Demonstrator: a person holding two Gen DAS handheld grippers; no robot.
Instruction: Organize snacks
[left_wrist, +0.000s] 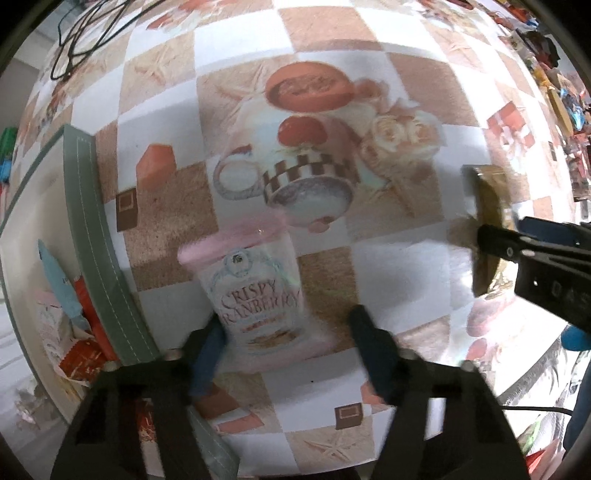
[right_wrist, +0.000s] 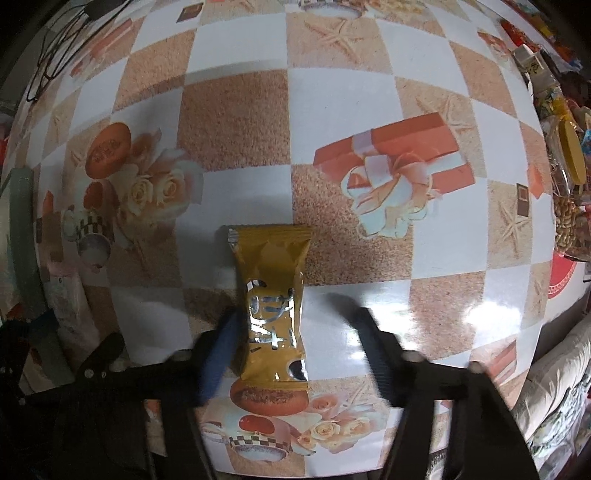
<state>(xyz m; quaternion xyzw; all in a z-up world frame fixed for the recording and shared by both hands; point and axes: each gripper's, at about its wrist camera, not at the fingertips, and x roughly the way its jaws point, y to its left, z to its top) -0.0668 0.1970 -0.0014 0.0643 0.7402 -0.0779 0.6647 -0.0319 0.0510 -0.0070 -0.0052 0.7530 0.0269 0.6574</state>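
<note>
tongs (right_wrist: 291, 332) spread around gold packet (right_wrist: 271, 291)

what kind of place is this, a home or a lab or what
Probably a home dining table: a printed checkered tablecloth with cups and roses, loose snack packets, and a cluttered pile of food packs along the far edge.
</note>
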